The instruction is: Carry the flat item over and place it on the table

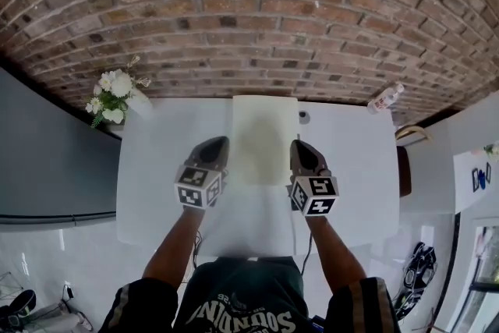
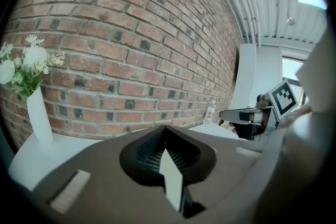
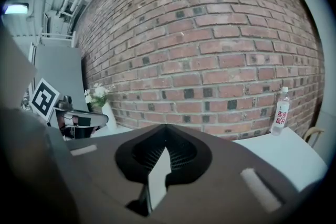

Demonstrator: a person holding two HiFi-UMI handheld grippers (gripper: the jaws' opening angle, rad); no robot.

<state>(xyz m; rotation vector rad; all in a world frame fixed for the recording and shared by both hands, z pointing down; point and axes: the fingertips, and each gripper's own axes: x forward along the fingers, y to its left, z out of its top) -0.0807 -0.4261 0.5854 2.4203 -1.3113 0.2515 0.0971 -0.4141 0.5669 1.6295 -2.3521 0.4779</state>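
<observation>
head view: left gripper (image 1: 221,144) and right gripper (image 1: 297,146) each grasp a side of the flat item (image 1: 265,132).

Flat item (image 1: 265,138) is cream, table (image 1: 351,160) white, wall (image 1: 249,12) red brick

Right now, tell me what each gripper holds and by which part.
Both hold the flat pale board: left gripper shut on its left edge, right gripper on its right edge.
</observation>
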